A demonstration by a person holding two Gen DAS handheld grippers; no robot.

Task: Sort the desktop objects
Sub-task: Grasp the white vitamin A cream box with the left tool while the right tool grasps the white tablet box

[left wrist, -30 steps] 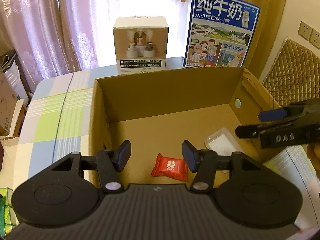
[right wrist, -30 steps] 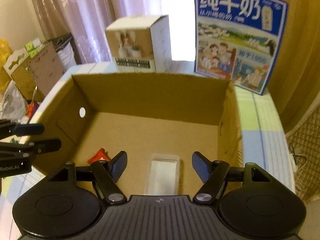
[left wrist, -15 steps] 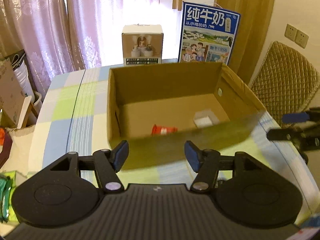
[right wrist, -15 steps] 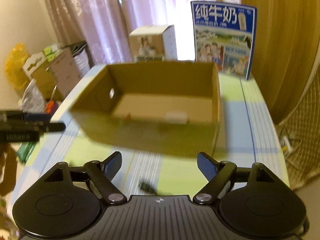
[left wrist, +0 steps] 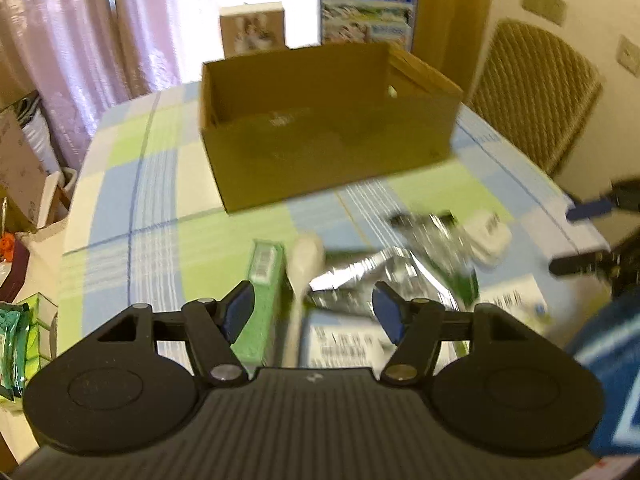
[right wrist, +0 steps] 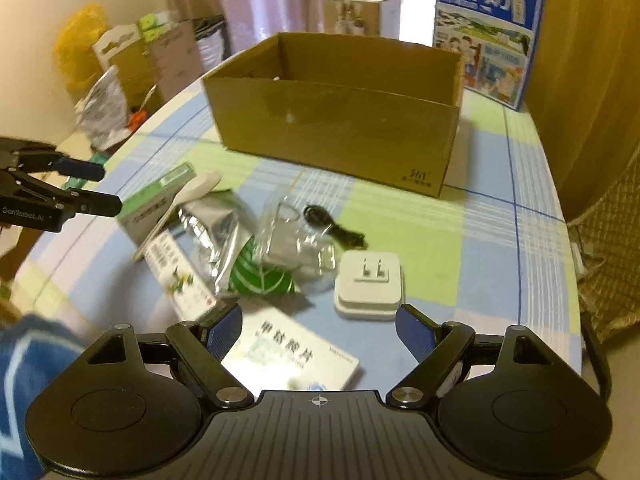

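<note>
An open cardboard box (right wrist: 340, 120) stands on the checked tablecloth; it also shows in the left wrist view (left wrist: 328, 148). In front of it lies a pile: a green box (right wrist: 154, 204), a white spoon (right wrist: 188, 196), a silver foil pouch (right wrist: 212, 228), a clear bag (right wrist: 292, 236), a black cable (right wrist: 332, 228), a white plug adapter (right wrist: 370, 282) and white medicine boxes (right wrist: 292, 354). My left gripper (left wrist: 312, 312) is open and empty above the green box (left wrist: 260, 300) and spoon (left wrist: 302, 268). My right gripper (right wrist: 318, 330) is open and empty just before the adapter.
A blue milk carton (right wrist: 486, 34) and a small white box (right wrist: 360, 14) stand behind the cardboard box. A wicker chair (left wrist: 532, 92) is at the right of the table. Bags and cartons (right wrist: 132, 64) crowd the floor at the left. The left gripper shows in the right wrist view (right wrist: 80, 188).
Both grippers have pulled back out of the cardboard box toward the table's near side. The pile of loose objects has come into view. Both stay open.
</note>
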